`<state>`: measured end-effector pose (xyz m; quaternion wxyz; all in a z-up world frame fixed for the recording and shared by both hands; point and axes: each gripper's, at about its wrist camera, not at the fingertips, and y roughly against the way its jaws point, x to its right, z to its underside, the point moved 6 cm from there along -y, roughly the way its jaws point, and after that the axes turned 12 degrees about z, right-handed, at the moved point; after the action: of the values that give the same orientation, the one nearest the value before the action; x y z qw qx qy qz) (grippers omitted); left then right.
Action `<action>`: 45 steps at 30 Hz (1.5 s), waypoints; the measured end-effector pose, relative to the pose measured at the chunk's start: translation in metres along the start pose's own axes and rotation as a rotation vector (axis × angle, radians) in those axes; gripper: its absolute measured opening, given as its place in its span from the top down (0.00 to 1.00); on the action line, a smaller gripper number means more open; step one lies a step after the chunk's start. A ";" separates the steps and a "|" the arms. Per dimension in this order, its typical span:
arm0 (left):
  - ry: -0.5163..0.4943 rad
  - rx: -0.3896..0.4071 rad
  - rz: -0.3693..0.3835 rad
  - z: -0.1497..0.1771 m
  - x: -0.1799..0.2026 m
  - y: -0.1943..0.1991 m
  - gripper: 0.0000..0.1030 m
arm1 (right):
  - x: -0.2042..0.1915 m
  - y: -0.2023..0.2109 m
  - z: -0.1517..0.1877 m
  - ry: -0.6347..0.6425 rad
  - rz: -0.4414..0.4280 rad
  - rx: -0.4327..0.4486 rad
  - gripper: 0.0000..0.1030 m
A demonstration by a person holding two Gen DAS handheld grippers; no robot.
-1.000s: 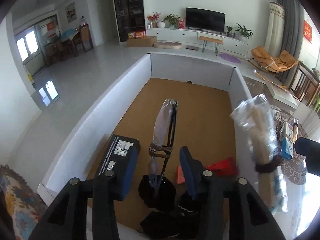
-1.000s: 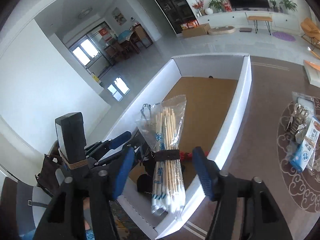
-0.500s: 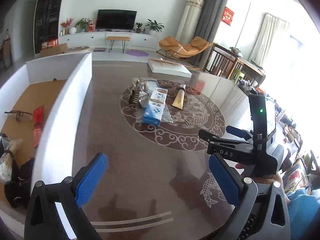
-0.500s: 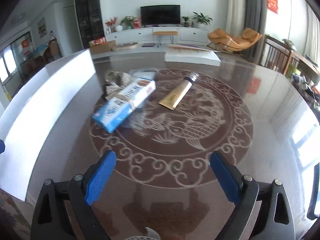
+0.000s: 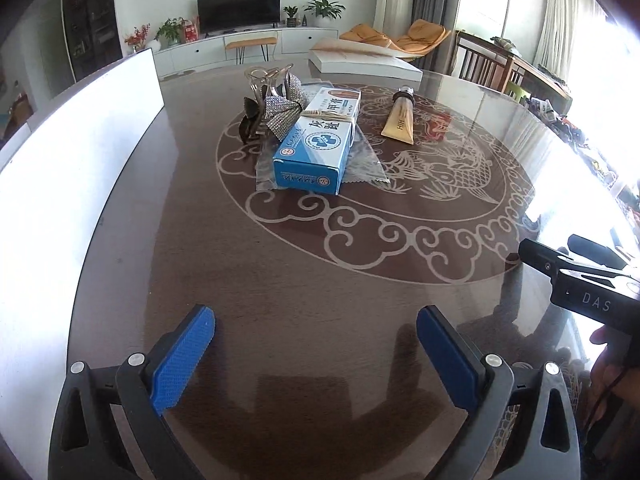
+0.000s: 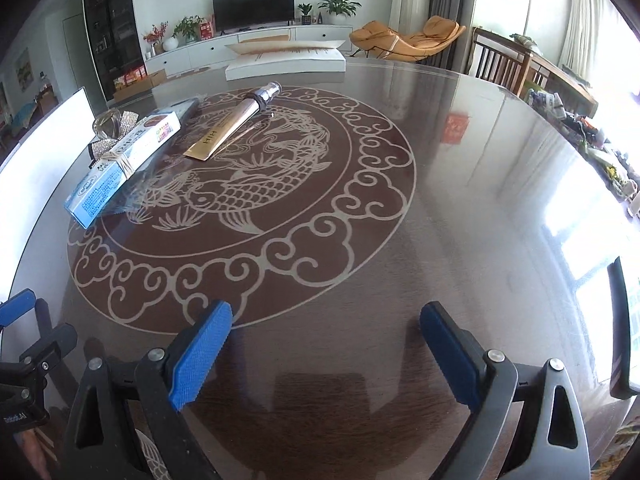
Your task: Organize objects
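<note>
A blue-and-white carton bound with a rubber band lies on a clear plastic bag on the dark table. Sparkly hair clips sit just behind it, and a gold tube lies to its right. My left gripper hovers open and empty over bare table in front of them. In the right wrist view the carton, the hair clips and the tube lie far left. My right gripper is empty, its jaws still opening.
The white wall of the storage box runs along the table's left side. A flat white box lies at the far edge. The round table bears a fish pattern; chairs stand beyond its right rim. The right gripper's body shows beside the left.
Both grippers let go of the glasses and the swab pack over the storage box. They swung right and down over the table, jaws now wide.
</note>
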<state>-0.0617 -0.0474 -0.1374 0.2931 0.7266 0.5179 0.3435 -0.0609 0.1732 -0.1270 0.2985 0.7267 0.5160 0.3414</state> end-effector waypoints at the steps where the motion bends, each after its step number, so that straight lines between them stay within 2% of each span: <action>1: -0.007 -0.007 -0.009 0.001 0.001 -0.001 0.00 | -0.001 -0.001 0.000 0.001 -0.001 -0.006 0.03; 2: -0.016 -0.015 -0.021 0.001 0.002 -0.003 0.00 | -0.001 -0.003 0.000 -0.004 -0.004 -0.015 0.00; 41: -0.003 -0.027 -0.037 -0.003 0.001 -0.002 0.00 | -0.003 -0.002 0.002 -0.009 -0.012 -0.021 0.00; 43: 0.033 -0.041 -0.059 -0.005 -0.005 -0.002 0.00 | -0.004 -0.002 0.002 -0.006 -0.012 -0.023 0.00; 45: 0.073 -0.011 -0.089 -0.010 -0.016 -0.002 0.00 | -0.004 -0.004 0.000 0.004 -0.012 -0.025 0.00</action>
<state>-0.0744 -0.0610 -0.1367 0.2932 0.6881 0.5582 0.3590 -0.0642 0.1701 -0.1304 0.3087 0.7191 0.5166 0.3474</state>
